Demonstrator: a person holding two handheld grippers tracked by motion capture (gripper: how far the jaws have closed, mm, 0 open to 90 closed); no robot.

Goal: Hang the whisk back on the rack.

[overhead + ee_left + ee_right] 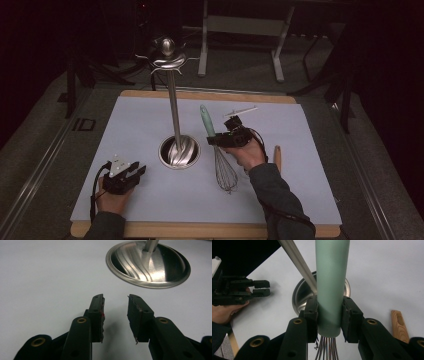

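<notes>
on the white sheet right of the stand base (179, 151) | whisk (218, 150) lies lengthwise, green handle away from person | right gripper (329, 315) clamped on handle | left gripper (115, 312) apart, empty, farther from whisk

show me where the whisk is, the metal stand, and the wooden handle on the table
whisk (224, 170): high view, on its wire loops.
metal stand (173, 107): high view, middle of its upright rod.
wooden handle (399, 323): right gripper view, on its rounded end.
</notes>
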